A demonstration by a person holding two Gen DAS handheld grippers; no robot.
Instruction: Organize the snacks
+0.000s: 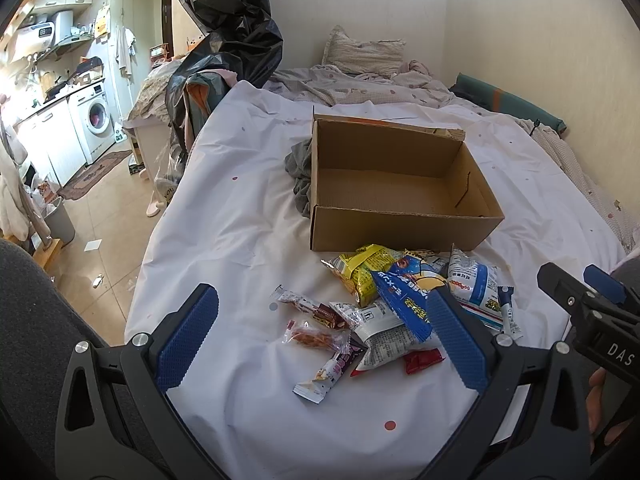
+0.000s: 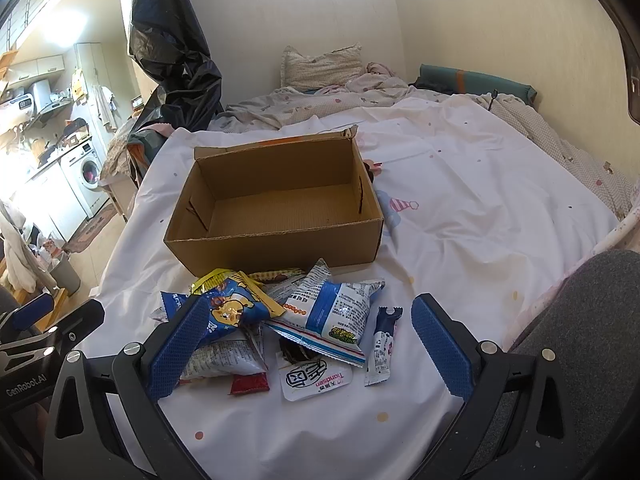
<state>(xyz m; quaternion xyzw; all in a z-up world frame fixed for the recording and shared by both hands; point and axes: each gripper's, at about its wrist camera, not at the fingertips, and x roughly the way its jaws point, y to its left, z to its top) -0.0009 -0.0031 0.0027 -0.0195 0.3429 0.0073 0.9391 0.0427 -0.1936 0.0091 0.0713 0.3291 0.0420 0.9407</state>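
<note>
We see the box [image 2: 276, 204] empty on the bed [image 2: 480, 200]; the snacks [image 2: 280, 320] lie heaped before it, apparently all unsorted. Left tongs [image 1: 324, 336] and right tongs [image 2: 308, 344] hover spread, holding nothing.

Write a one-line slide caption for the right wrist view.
Open right tongs hover over a pile of snack packets before an empty cardboard box on a white bedsheet.

Open-topped box [image 2: 276, 204] behind snack pile [image 2: 280, 320]
</note>
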